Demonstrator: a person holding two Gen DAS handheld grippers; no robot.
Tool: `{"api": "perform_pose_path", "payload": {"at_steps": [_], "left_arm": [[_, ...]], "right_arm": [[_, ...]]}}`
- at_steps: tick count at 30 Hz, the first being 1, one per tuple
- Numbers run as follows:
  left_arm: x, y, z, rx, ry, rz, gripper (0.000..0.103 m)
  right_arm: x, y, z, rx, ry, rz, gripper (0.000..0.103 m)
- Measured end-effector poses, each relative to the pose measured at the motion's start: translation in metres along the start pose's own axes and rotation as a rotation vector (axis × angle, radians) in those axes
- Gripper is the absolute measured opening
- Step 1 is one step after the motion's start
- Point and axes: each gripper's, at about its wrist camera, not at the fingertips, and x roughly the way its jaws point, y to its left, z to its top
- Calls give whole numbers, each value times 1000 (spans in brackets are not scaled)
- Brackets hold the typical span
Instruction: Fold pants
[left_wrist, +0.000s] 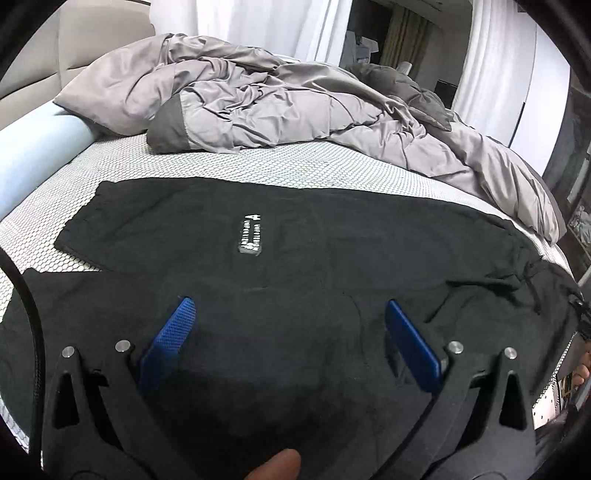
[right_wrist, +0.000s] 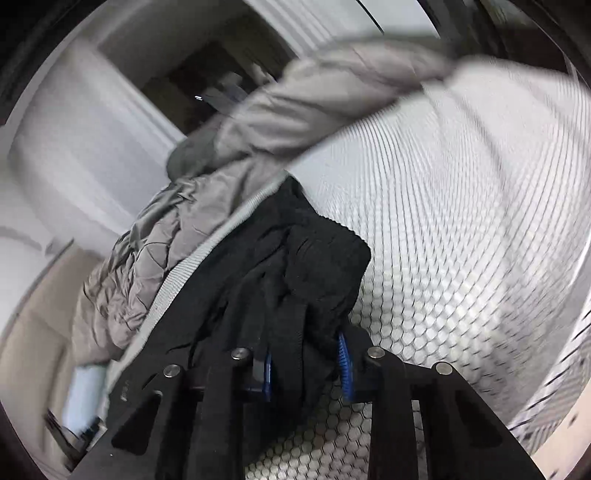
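Note:
Black pants (left_wrist: 295, 258) with a small white logo patch (left_wrist: 251, 236) lie spread across the bed, legs to the left, waist to the right. My left gripper (left_wrist: 288, 310) is open, its blue fingers (left_wrist: 173, 332) wide apart just above the near part of the pants, holding nothing. In the blurred right wrist view, my right gripper (right_wrist: 306, 358) is shut on a bunched part of the black pants (right_wrist: 295, 266), lifted off the mattress.
The mattress (left_wrist: 184, 162) has a white honeycomb cover, also in the right wrist view (right_wrist: 443, 221). A crumpled grey duvet (left_wrist: 277, 103) fills the far side. A light blue roll (left_wrist: 33, 147) lies at far left. White curtains (left_wrist: 495, 74) hang behind.

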Motion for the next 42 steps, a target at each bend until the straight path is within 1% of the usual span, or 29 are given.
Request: {"api": "perform_pose_path", "payload": {"at_steps": [1, 3, 5, 6, 7, 8, 9, 10, 11, 13, 15, 17, 18, 19, 21, 22, 24, 27, 29, 30, 32, 34, 37, 39, 42], "left_arm": [[0, 4, 0, -4, 3, 5, 102], [0, 13, 0, -20, 9, 13, 102], [-3, 20, 0, -35, 6, 10, 102], [-5, 23, 1, -41, 0, 10, 102], [-6, 25, 1, -44, -4, 10, 102], [-8, 27, 2, -49, -10, 10, 102], [-10, 30, 3, -53, -14, 8, 102], [-11, 30, 2, -53, -17, 9, 102], [-12, 31, 2, -51, -19, 12, 102], [-14, 33, 1, -43, -23, 25, 102], [-17, 34, 1, -39, -29, 29, 102], [-20, 33, 1, -32, -36, 30, 102], [-22, 33, 0, -30, -39, 33, 102], [-23, 32, 0, -31, -40, 32, 102], [-26, 32, -3, -40, -43, 24, 102], [-28, 32, -5, -44, -44, 18, 102], [-31, 31, -10, -43, -45, 15, 102], [-38, 29, -18, -9, -52, 38, 102], [-45, 31, -24, 12, -70, 68, 102], [-49, 35, -27, 11, -79, 81, 102], [-56, 44, -31, -4, -94, 89, 102], [-63, 58, -37, -32, -103, 96, 102], [-67, 81, -46, -77, -88, 137, 102], [-67, 91, -51, -97, -72, 151, 102], [-65, 94, -55, -97, -56, 139, 102]], "right_arm": [[-4, 1, -1, -13, -11, -14, 26], [-7, -5, -6, -5, 0, -87, 31], [6, -18, -11, 15, 71, -181, 43], [13, -25, -12, 68, 105, -191, 46], [10, -30, -11, 95, 100, -171, 49], [5, -29, -7, 120, 66, -140, 52], [0, -27, -6, 127, 37, -127, 55], [-6, -23, -5, 130, -4, -118, 62], [-13, -16, -4, 123, -50, -128, 66], [-26, 1, -2, 67, -131, -135, 66], [-39, 19, 0, -3, -202, -148, 74], [-57, 39, 1, -70, -274, -146, 93], [-65, 41, 1, -94, -283, -124, 97], [-64, 54, 2, -138, -264, -74, 100], [-55, 76, -4, -207, -197, -12, 100], [-57, 75, -4, -238, -173, 14, 100], [-39, 93, -14, -304, -117, 53, 101], [-13, 115, -36, -363, -57, 59, 101], [-7, 113, -47, -384, -28, 50, 101], [-5, 115, -50, -397, -22, 35, 101], [-6, 111, -53, -399, -41, 11, 103], [-14, 106, -56, -383, -51, 25, 103], [-12, 95, -48, -343, -58, 47, 103], [-10, 96, -48, -341, -48, 58, 103], [-2, 100, -52, -363, -6, 58, 103]]}}
